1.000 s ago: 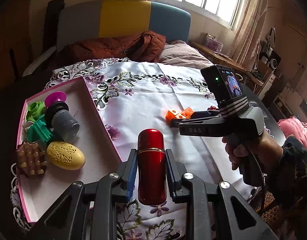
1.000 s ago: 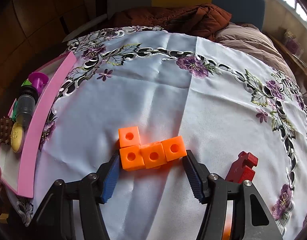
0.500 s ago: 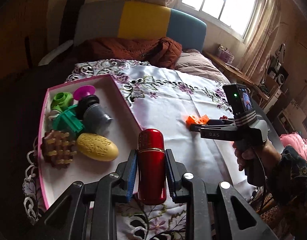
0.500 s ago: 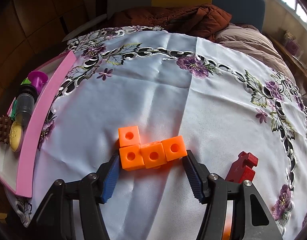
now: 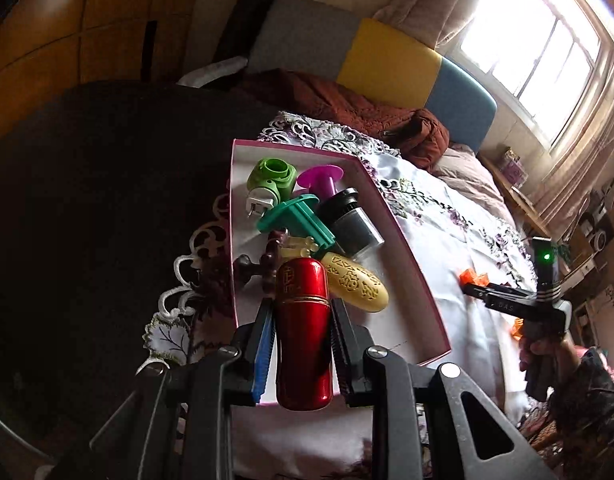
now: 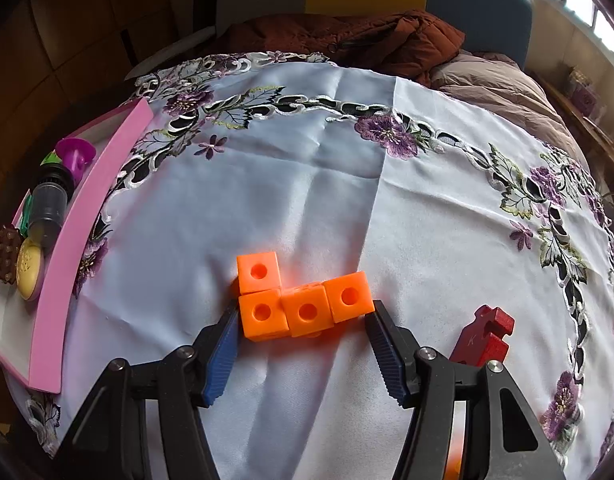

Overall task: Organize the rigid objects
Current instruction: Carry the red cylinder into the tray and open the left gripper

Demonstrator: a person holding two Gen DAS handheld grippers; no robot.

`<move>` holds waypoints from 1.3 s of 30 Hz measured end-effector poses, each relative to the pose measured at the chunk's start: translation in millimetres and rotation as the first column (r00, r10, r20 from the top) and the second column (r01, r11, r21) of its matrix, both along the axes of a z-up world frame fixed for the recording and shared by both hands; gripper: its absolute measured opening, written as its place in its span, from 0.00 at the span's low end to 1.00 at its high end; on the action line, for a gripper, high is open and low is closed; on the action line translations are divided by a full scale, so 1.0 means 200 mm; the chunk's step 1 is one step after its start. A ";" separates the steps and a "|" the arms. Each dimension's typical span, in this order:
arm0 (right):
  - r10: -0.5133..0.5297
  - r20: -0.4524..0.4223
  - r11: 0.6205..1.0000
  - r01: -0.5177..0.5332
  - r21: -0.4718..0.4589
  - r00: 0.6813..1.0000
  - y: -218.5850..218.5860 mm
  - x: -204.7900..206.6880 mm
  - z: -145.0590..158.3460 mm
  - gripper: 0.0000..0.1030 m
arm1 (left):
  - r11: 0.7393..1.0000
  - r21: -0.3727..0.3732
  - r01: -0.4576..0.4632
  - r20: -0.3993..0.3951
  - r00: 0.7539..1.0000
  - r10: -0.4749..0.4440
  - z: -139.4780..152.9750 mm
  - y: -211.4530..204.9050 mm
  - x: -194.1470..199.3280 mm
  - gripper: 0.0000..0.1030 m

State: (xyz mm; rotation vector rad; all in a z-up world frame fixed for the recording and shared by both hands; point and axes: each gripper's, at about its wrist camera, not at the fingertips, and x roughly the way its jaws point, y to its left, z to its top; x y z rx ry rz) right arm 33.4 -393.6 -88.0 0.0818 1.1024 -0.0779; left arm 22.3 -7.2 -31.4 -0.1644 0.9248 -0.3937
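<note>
Right, left tongs (image 5: 303, 344) clamped on the red bottle (image 5: 303, 332), pads on its mid-body, held over the near end of the pink box (image 5: 403, 236). Smooth glossy shell, looks rigid and slick, so keep the grip below the gold band, not on the cap. Box is crowded: yellow oval case (image 5: 357, 286) and green parts just beyond the bottle. Right tongs (image 6: 301, 334) part open, straddling the orange cube piece (image 6: 303, 304) on the worktop cloth (image 6: 347, 168); pads at or just off its ends, can't tell if they press. Hard light plastic; squeeze across the three-cube row
</note>
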 end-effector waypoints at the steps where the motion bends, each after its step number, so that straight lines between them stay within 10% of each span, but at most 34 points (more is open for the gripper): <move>1: 0.000 0.000 1.000 0.000 0.000 1.000 0.00 0.00 0.00 0.60 | 1.000 0.011 0.027 -0.002 1.000 -0.027 0.00 -0.03 0.01 0.25; 11: 0.001 0.000 1.000 -0.001 -0.001 1.000 0.00 0.00 0.00 0.60 | 0.973 0.131 0.192 -0.011 0.981 -0.192 -0.11 -0.23 0.07 0.25; 39: 0.001 -0.001 1.000 -0.001 -0.017 1.000 0.00 0.00 0.00 0.60 | 0.977 0.210 0.032 -0.005 1.000 -0.031 -0.09 -0.04 -0.02 0.28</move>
